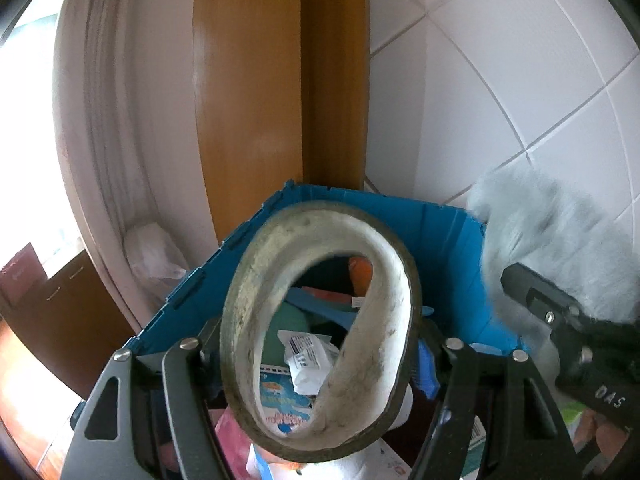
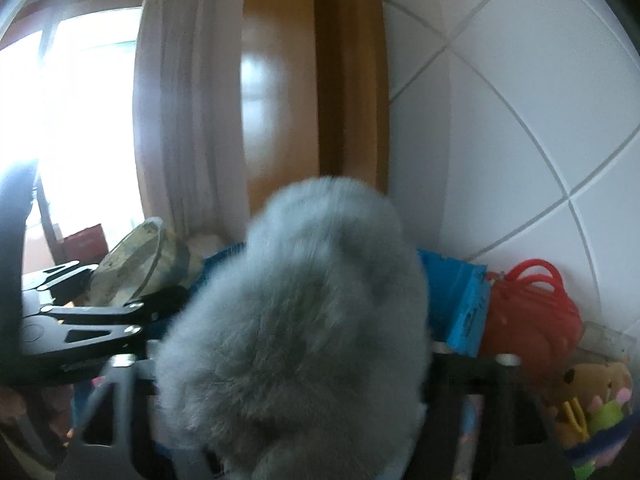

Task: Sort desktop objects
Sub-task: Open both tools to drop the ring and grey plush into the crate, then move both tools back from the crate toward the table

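step: dropping into blue crate point(image 1: 448, 240) | left gripper point(image 1: 320, 364) wide, tape roll point(image 1: 316, 320) loose between its jaws over the crate | right gripper point(image 2: 292, 364) apparently wide, blurred grey plush point(image 2: 304, 316) between | next: we clear both, withdraw

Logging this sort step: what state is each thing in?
blue crate: no lid on, cluttered inside.
tape roll: tilted, loose between the open left gripper jaws, over the crate.
grey fluffy item: between the open right gripper jaws, blurred.
red bag: handles up, beside the crate.
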Demonstrator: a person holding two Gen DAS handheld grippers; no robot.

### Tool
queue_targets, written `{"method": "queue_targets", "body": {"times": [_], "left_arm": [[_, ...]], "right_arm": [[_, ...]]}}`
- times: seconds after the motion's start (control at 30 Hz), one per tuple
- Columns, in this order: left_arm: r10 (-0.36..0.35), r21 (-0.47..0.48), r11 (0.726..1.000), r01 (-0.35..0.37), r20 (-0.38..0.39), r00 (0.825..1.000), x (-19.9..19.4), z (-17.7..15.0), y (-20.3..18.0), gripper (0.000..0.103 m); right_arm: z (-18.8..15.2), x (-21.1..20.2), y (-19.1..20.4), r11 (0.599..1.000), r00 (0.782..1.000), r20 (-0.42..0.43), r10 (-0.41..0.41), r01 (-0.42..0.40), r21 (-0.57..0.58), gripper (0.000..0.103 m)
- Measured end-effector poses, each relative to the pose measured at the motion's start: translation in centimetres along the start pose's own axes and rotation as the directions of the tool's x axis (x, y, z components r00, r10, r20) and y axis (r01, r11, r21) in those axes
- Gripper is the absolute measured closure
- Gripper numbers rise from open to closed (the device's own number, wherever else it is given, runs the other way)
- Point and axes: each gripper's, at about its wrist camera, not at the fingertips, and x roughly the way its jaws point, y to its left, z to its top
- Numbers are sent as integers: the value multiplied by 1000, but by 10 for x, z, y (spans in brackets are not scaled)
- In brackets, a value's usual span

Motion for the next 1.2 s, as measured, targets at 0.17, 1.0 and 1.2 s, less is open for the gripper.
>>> {"method": "queue_targets", "body": {"times": [0.17, 1.0, 1.2], "left_arm": [[6, -6, 1000, -5, 12, 1000, 3, 0, 2, 0], [12, 12, 1000, -13, 51, 999, -91, -36, -47, 0], [-43, 45, 998, 39, 83, 996, -145, -72, -97, 0]], "right_arm": [[-3, 10, -3, 998, 998, -17, -56, 57, 14, 0], [-41, -92, -20, 989, 990, 5, -139, 138, 55, 0], [-80, -167, -36, 985, 987, 23, -161, 159, 60, 0]]}}
